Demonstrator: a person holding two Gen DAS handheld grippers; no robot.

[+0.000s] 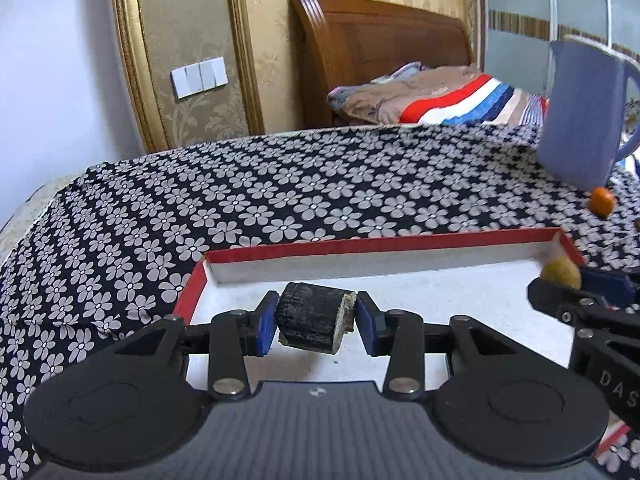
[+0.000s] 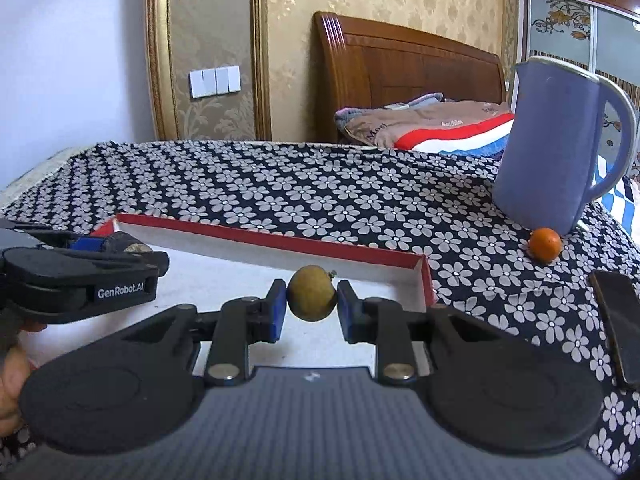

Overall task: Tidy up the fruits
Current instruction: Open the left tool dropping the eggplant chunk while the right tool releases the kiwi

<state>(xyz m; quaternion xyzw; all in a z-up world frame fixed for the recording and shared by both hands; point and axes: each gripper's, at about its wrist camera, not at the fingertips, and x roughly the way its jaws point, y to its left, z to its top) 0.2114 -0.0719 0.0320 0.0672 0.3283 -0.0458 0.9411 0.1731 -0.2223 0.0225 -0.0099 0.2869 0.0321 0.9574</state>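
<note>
My table wears a black cloth with grey flowers (image 2: 320, 184), and on it sit the red-rimmed tray (image 2: 280, 242), a blue jug (image 2: 560, 152), a small orange (image 2: 545, 244) (just beside the jug) and a dark phone (image 2: 618, 328).

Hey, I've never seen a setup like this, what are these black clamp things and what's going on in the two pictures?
Those are hand-held grippers, one in each of a person's hands, each with a fisheye camera looking forward along its two blue-padded fingers. So each picture is taken from one gripper.

In the left wrist view, the left gripper pinches a dark, black-skinned chunk with a pale cut end. In the right wrist view, the right gripper holds a small round brownish-yellow fruit. Both hover over a shallow red-rimmed white box.

The box lies on a black cloth with grey flowers. Also there: a blue pitcher, a small orange fruit beside it, and a dark flat object, maybe a phone.
</note>
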